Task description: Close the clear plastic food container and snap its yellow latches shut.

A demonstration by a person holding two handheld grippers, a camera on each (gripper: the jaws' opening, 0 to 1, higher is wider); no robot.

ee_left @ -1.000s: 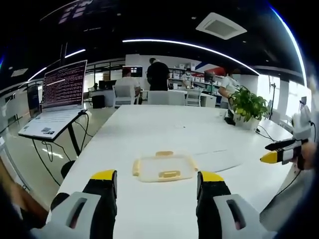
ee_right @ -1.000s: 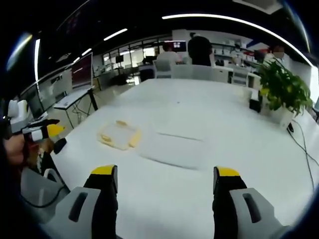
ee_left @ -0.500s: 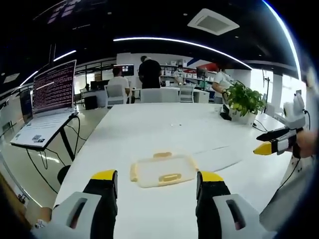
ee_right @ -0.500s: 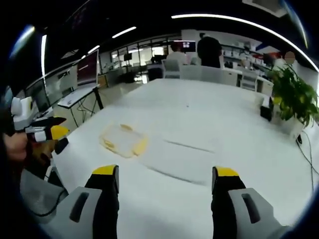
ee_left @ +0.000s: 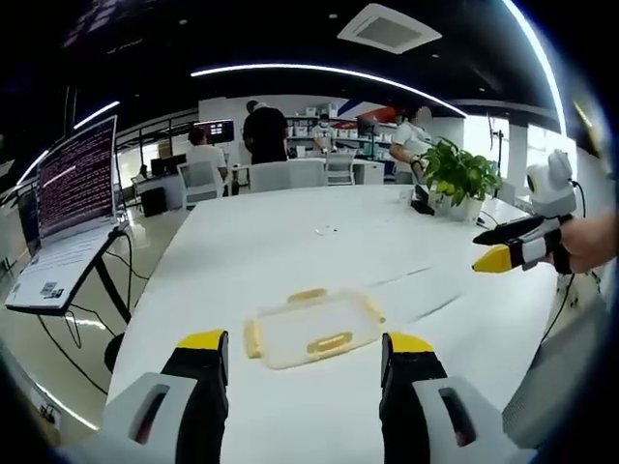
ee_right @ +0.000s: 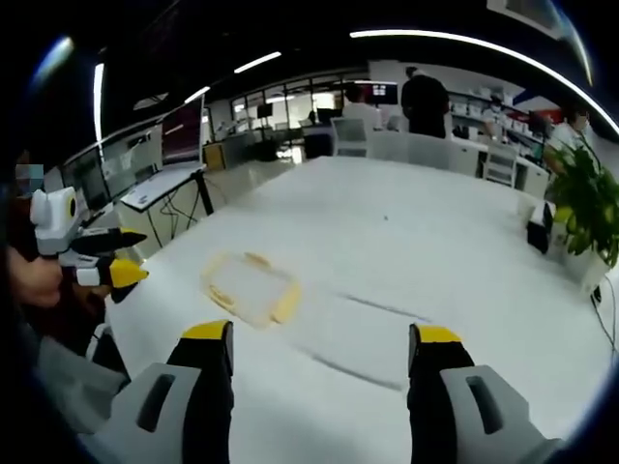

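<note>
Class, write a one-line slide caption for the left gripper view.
Open left tongs hover before a clear container with yellow latches on a white table.

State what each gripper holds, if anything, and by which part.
Nothing is held. Both the left gripper and right gripper are open, apart from the food container.

Food container (ee_left: 308, 329) on white table (ee_left: 280, 242)

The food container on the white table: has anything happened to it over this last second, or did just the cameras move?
Mostly the cameras moved. Both grippers drifted nearer the container, which looms a little larger, untouched on the table. The left gripper and right gripper stayed open, holding nothing. The laptop and plant have not moved.
</note>
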